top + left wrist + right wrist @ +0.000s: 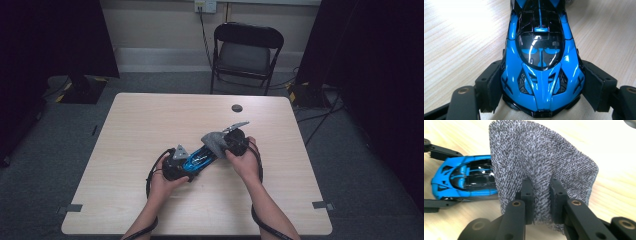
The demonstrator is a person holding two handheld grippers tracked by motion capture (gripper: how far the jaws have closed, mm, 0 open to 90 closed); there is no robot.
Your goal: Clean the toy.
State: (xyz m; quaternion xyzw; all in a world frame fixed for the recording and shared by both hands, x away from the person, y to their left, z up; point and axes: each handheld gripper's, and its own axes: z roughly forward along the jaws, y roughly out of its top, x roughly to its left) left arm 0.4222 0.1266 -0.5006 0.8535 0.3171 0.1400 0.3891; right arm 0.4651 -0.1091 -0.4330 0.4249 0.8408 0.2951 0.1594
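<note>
One pale wood-grain counter (140,130) carries everything, with a black folding chair (246,50) standing beyond its far edge. Toy car (541,62) lies near the counter's middle: glossy blue body, black roof panels and vents, dark windscreen with blue seats showing through, low pointed nose. Left hand-held gripper (176,162) clamps the car's nose, padded jaws pressed against both front flanks. Grey knitted cloth (541,167), speckled dark and light, folded and standing upright, sits at the car's far end, partly covering it. Right hand-held gripper (541,202) pinches the cloth's lower part, jaws nearly together with fabric bunched between them. Small dark disc (237,108) rests on the counter farther back, well apart.
</note>
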